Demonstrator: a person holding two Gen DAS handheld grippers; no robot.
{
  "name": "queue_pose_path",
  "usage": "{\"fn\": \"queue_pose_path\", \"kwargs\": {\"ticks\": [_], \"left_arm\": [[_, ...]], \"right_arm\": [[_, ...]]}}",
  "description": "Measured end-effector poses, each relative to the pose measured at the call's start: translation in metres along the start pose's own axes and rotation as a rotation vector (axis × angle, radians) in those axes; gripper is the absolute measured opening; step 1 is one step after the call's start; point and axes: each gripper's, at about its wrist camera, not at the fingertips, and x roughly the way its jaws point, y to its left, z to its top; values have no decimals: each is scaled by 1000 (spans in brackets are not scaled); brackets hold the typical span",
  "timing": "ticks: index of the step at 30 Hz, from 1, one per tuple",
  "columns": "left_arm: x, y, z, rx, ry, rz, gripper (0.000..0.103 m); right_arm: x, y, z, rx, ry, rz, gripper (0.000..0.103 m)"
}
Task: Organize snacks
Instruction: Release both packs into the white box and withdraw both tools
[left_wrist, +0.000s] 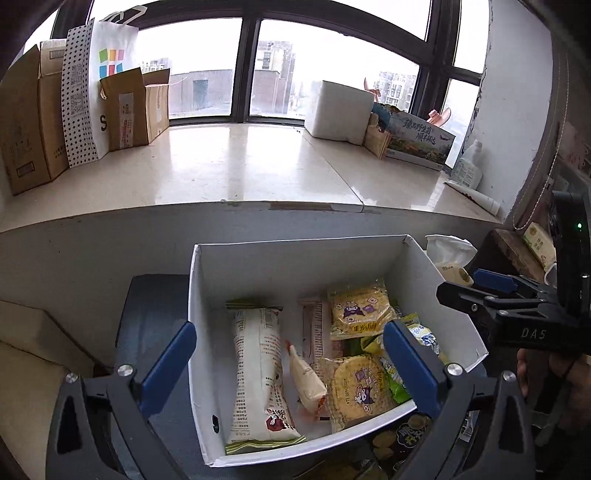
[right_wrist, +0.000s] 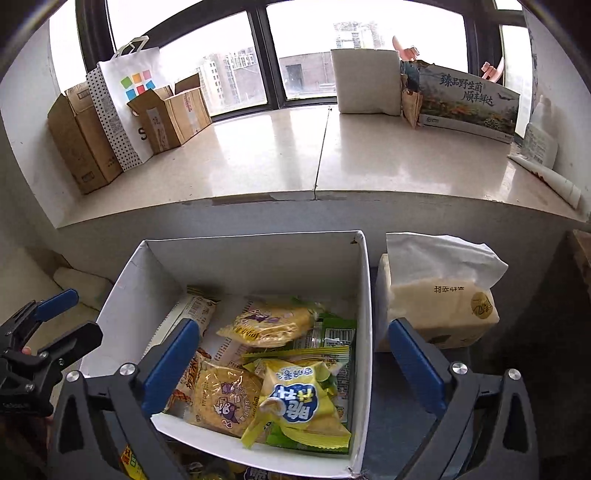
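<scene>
With both our left gripper (left_wrist: 290, 352) and right gripper (right_wrist: 295, 356) spread apart and empty, the white snack box (left_wrist: 295, 258) fills lower centre, its long white packet (left_wrist: 258, 373) running lengthwise straight ahead, nearer our left.

Your left wrist camera looks forward and slightly down from close above the near-left corner of the white box (left_wrist: 295, 258), facing the window sill (left_wrist: 236, 166) and window. Your right wrist camera sits just as close, farther right, over the box's (right_wrist: 255, 254) near-right side, facing the same sill (right_wrist: 295, 155). Both views share the box, the sill, the tissue pack (left_wrist: 448, 254) (right_wrist: 439, 291) and the cardboard cartons (left_wrist: 33, 122) (right_wrist: 85, 136). Each camera catches the other gripper at its frame edge.
</scene>
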Motion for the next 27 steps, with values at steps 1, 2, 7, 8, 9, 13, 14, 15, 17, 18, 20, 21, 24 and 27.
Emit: {"fn": "queue_pose_path", "kwargs": {"ticks": [1, 2, 7, 8, 9, 13, 14, 15, 17, 18, 20, 21, 24, 27], "left_arm": [[0, 0, -1, 2, -1, 4, 103], [-1, 0, -1, 0, -6, 5, 103], [-11, 0, -7, -17, -12, -8, 103], [-15, -1, -9, -14, -12, -7, 103], [-22, -1, -13, -7, -18, -16, 103], [-71, -8, -35, 42, -74, -36, 103], [-86, -9, -43, 50, -94, -41, 103], [-102, -11, -52, 56, -114, -44, 103], [-130, -19, -73, 67, -139, -48, 103], [-143, -22, -84, 66, -149, -45, 103], [-163, -25, -110, 39, -146, -53, 103], [-172, -26, -123, 23, -144, -73, 103], [-190, -29, -165, -18, -122, -110, 103], [-196, -36, -200, -13, -92, -119, 103]], "right_arm": [[-1, 0, -1, -3, 0, -13, 103], [-3, 1, -2, -5, 1, -5, 103], [-23, 8, -8, 6, -24, 57, 103], [-30, 10, -10, 8, -39, 64, 103], [-39, 11, -12, 12, -59, 79, 103], [-83, 11, -38, 38, -133, 187, 103], [-95, 11, -48, 35, -158, 203, 103], [-107, 12, -60, 32, -186, 210, 103], [-128, 13, -86, 17, -204, 218, 103], [-136, 13, -100, 19, -205, 216, 103], [-151, 15, -129, 14, -219, 196, 103], [-157, 16, -145, 6, -231, 173, 103], [-162, 19, -198, -10, -208, 125, 103], [-156, 24, -249, -35, -157, 68, 103]]}}
